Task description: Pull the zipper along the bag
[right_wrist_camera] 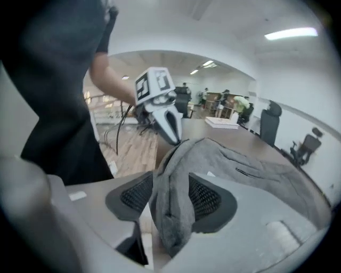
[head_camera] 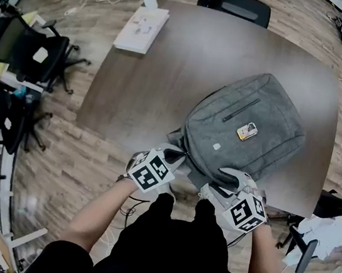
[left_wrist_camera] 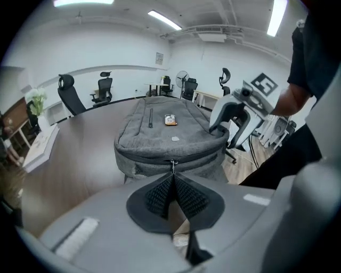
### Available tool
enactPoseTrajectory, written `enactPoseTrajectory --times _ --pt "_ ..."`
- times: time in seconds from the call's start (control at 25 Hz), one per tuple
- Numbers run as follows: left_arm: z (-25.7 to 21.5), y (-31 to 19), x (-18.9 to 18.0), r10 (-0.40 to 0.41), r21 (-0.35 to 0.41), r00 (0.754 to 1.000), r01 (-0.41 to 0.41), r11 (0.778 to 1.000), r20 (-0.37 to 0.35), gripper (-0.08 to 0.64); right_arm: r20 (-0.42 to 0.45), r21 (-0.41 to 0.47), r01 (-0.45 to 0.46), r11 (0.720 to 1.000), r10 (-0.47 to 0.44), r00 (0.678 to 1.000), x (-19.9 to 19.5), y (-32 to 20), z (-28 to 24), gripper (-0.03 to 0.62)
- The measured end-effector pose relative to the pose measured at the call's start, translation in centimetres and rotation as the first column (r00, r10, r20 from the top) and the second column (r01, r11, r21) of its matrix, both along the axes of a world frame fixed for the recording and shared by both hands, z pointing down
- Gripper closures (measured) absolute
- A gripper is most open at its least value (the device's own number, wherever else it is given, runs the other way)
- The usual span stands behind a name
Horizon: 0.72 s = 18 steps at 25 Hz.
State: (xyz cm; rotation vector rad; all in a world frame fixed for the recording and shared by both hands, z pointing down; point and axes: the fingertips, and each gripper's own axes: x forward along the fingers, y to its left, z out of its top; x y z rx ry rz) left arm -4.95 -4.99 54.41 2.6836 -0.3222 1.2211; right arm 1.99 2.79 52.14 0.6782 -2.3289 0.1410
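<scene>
- The backpack [head_camera: 242, 127] is laid flat, front face up, on the near-right part of the dark table [head_camera: 166, 81], with one end at the table edge by the person
- In the head view its long axis is seen to run from that near edge at lower left up to the upper right, and the end with the main zipper is turned toward the person
- The zipper pull [left_wrist_camera: 172, 165] is made out only in the left gripper view, where it is pinched between the closed pads of the left gripper [left_wrist_camera: 173, 178]; in the head view it is too small to be told
- Only in the right gripper view is a thick fold of the backpack's grey fabric seen between the pads of the right gripper [right_wrist_camera: 170, 197], with both pads touched by it and the jaws held wide around it
- The backpack's whole outline, its short pocket zipper [head_camera: 240, 110] and its small orange tag [head_camera: 247, 131] are shown together only in the head view
- Counted: one backpack, one table, two grippers, one flat white box [head_camera: 141, 30] at the table's far-left corner
</scene>
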Motion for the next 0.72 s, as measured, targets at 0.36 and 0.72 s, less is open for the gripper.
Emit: enactPoseTrajectory --times 0.36,0.72 --pt "-0.2 1.1 0.2 0.085 0.062 0.990 -0.092 0.994 0.112 0.535 -0.053 -0.073 -0.316 0.946 0.313 0.948 -4.5 -5.1 1.3 0.489" --pt "0.1 0.7 -0.1 0.093 -0.205 0.994 -0.102 0.973 -0.051 0.531 -0.205 0.024 -0.159 0.987 0.160 0.965 -3.7 -2.8 1.3 0.546"
